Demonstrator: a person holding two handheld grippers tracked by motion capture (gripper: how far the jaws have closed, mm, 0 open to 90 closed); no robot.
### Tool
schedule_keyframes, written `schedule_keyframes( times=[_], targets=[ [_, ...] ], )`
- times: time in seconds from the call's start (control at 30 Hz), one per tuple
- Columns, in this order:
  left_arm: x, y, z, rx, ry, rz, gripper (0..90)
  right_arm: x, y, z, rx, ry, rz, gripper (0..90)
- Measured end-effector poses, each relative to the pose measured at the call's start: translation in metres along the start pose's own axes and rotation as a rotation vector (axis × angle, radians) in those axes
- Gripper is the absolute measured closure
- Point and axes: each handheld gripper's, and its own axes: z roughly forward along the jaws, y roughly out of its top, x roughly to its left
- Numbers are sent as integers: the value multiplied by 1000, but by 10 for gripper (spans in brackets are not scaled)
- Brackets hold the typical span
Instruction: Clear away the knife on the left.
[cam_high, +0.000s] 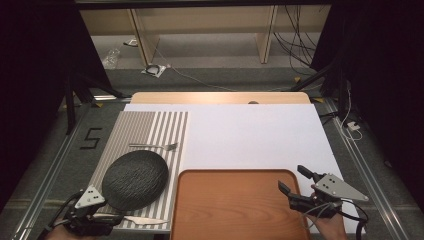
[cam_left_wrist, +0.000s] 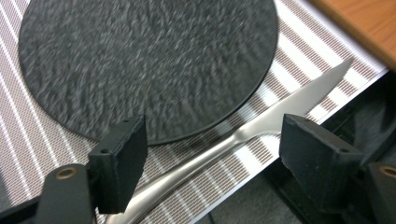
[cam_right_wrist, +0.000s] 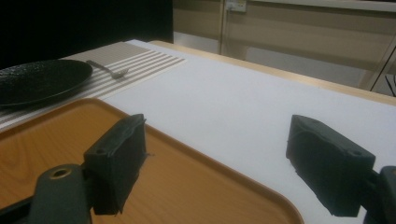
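Knife lies flat on the striped placemat at the table's near-left corner, just beside the black plate; left gripper wide open straddling its handle, probably lining up a pinch; right gripper wide open, idle over wooden tray.

We see a wooden table carrying 1 white sheet over most of its top, with a strip of bare wood along the far edge. On the sheet's left lies 1 striped placemat, and just beside it, at the near edge, 1 wooden tray. On the placemat rest 1 black plate, 1 fork beyond it, and 1 knife near its front edge.
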Motion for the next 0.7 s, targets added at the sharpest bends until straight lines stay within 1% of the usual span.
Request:
schedule_keyframes(
  times=[0.1, 0.27, 0.3, 0.43, 0.53, 0.57, 0.63, 0.7],
  targets=[
    [3, -2, 1, 25, -2, -4, 254, 0, 0, 0, -3, -1, 2, 212],
    [8, -3, 6, 84, 0, 17, 257, 0, 0, 0, 0, 0, 1, 212],
    [8, -3, 7, 90, 2, 18, 260, 0, 0, 1, 2, 1, 2, 212],
    [10, -2, 10, 129, -6, 26, 271, 0, 0, 1, 3, 2, 2, 212],
    [12, -2, 13, 162, 1, 43, 279, 0, 0, 0, 3, 2, 0, 212],
    [13, -2, 14, 175, -5, 38, 284, 0, 0, 0, 2, 2, -1, 212],
    [14, -1, 16, 193, -11, 44, 286, 0, 0, 0, 3, 1, 1, 212],
    [14, 0, 18, 213, 5, 60, 289, 0, -1, 1, 6, 2, 0, 212]
  ],
)
